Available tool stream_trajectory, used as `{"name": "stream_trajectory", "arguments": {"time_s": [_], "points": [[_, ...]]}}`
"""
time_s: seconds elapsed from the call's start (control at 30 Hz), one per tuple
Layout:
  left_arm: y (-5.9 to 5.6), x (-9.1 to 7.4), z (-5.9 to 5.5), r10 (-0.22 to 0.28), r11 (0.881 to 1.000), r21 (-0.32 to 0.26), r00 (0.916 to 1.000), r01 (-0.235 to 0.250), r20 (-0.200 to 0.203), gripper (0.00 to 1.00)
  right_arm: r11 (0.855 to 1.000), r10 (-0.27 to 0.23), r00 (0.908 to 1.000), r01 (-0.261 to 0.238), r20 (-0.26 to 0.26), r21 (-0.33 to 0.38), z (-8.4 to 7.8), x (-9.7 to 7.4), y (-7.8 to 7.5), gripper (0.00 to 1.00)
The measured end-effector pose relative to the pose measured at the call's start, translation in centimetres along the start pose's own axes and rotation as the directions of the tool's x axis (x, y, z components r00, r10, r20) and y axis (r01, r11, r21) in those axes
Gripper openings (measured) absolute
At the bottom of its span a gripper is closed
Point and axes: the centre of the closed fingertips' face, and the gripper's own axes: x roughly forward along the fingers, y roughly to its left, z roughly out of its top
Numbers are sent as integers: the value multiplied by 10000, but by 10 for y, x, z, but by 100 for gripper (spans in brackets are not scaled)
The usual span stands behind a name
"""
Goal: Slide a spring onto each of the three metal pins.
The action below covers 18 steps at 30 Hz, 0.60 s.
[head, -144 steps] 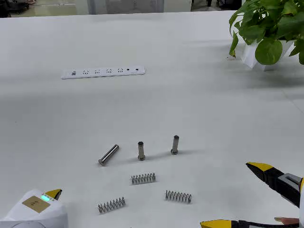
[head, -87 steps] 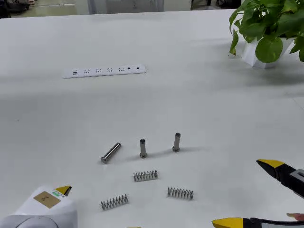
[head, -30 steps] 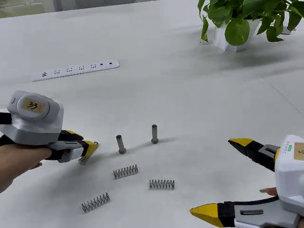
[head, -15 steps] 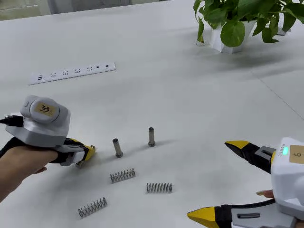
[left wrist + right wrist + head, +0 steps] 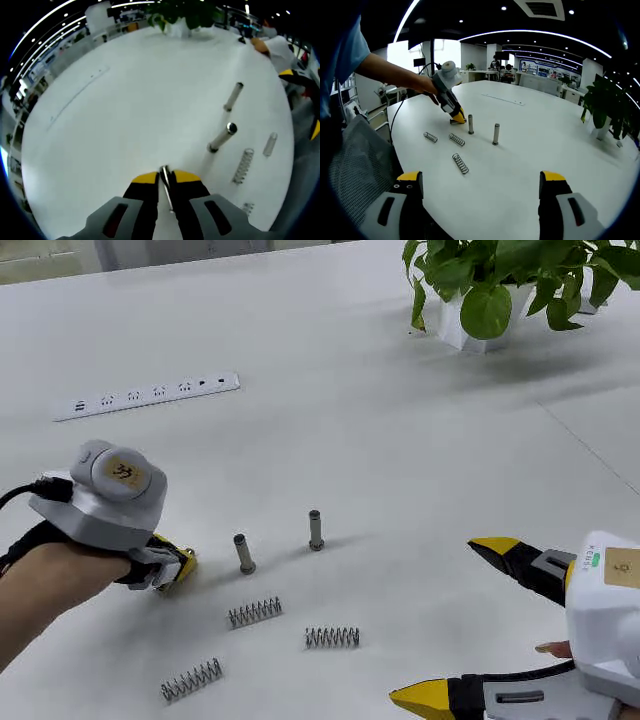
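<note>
Two metal pins stand upright on the white table, one (image 5: pixel 243 553) nearer my left gripper and one (image 5: pixel 315 529) to its right. The third pin (image 5: pixel 165 179) lies low between the jaws of my left gripper (image 5: pixel 183 566), which is shut on it at the table surface. Three springs lie flat in front of the pins: the left spring (image 5: pixel 192 679), the middle spring (image 5: pixel 253 612) and the right spring (image 5: pixel 332 637). My right gripper (image 5: pixel 455 622) hovers wide open at the lower right, holding nothing. In the right gripper view the springs (image 5: pixel 460 163) lie ahead of its spread jaws.
A white power strip (image 5: pixel 148 396) lies at the back left. A potted plant (image 5: pixel 500 280) stands at the back right. A mesh chair (image 5: pixel 350 165) sits beside the table's edge.
My left gripper came in from the lower left to the lying pin and shut on it. The right gripper stayed open. The head camera shifted.
</note>
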Motion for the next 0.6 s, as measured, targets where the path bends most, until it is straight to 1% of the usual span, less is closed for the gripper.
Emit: {"name": "stream_trajectory", "arguments": {"time_s": [0.07,0.17,0.3,0.6], "points": [[0,0,0,58,10000,48,9999,-57,-138,10,10000,32,9999,-32,106,46,2,0,1,98],[0,0,0,106,9999,24,9996,-105,-273,10,10000,-6,10000,6,55,6,1,0,0,98],[0,0,-1,112,9998,-165,9992,-119,-377,9,10000,10,10000,-9,52,-47,2,0,1,98],[1,-2,-2,-71,9971,-764,10000,68,-36,8,10000,-26,10000,27,43,-85,1,0,0,98]]}}
